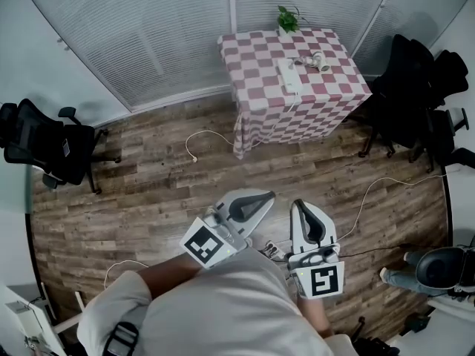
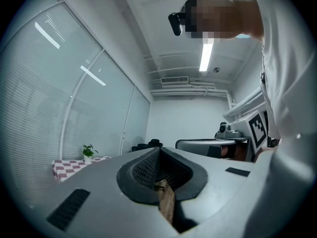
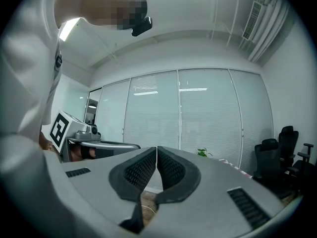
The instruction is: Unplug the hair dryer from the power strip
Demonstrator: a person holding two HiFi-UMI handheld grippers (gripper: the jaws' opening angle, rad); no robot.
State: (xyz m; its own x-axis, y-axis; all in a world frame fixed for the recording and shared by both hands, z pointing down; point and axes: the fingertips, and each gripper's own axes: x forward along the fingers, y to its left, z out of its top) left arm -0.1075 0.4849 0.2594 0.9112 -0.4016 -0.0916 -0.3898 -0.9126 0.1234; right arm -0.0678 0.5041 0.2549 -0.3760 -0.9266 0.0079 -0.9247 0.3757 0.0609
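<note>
Far ahead stands a table with a red-and-white checked cloth (image 1: 326,99). On it lie a white power strip (image 1: 291,77) and, just right of it, a pale hair dryer (image 1: 318,61); at this distance I cannot make out the plug. Both grippers are held close to my body, well short of the table. My left gripper (image 1: 265,196) is shut with nothing between its jaws, its pads meeting at the tip (image 2: 159,150). To its right, my right gripper (image 1: 298,204) is also shut and empty, its pads together (image 3: 157,148). Both point level toward the table.
A small potted plant (image 1: 288,19) stands at the table's far edge. Black office chairs are at the left (image 1: 44,143) and right (image 1: 415,95). White cables trail over the wood floor (image 1: 200,136). A person's legs (image 1: 408,277) show at the lower right. Blinds (image 1: 148,35) cover the back wall.
</note>
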